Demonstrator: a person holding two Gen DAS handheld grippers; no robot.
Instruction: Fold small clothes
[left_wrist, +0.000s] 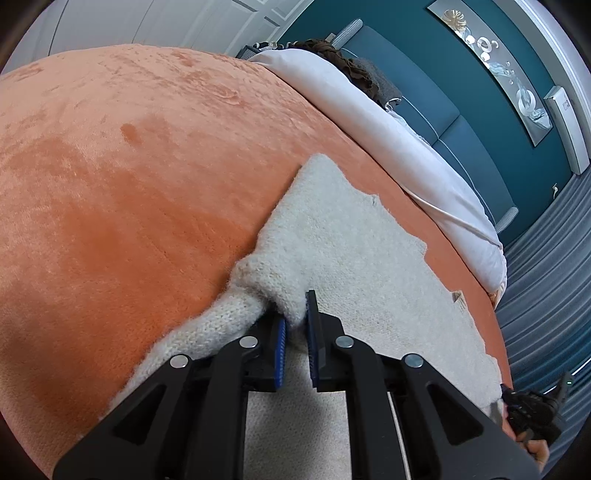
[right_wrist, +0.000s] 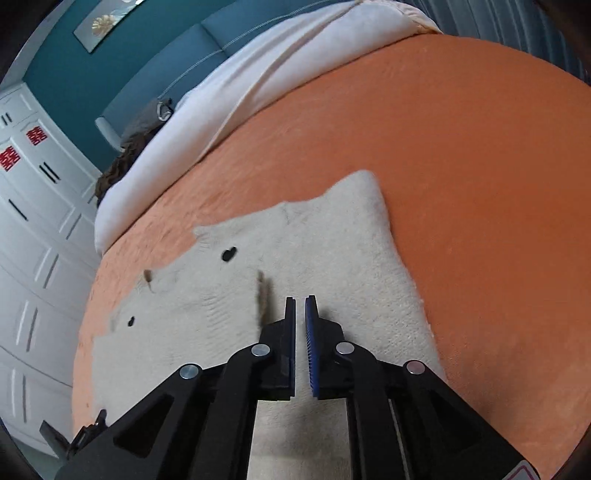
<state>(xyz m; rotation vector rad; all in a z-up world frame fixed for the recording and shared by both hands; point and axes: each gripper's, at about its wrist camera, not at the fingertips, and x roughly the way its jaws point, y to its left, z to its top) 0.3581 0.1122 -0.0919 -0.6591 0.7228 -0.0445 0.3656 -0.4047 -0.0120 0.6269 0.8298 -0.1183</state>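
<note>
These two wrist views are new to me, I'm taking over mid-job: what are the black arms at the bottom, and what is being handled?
Each picture comes from a fisheye camera on a handheld two-finger tool, looking forward along its fingers. The black arms are the tool itself.

In the left view, the left tool pinches a bunched fold of a cream knitted garment.

In the right view, the right tool hovers over the same garment with its fingers nearly closed; whether it grips anything is unclear.

The garment lies spread on an orange bedspread, with a white duvet behind.
</note>
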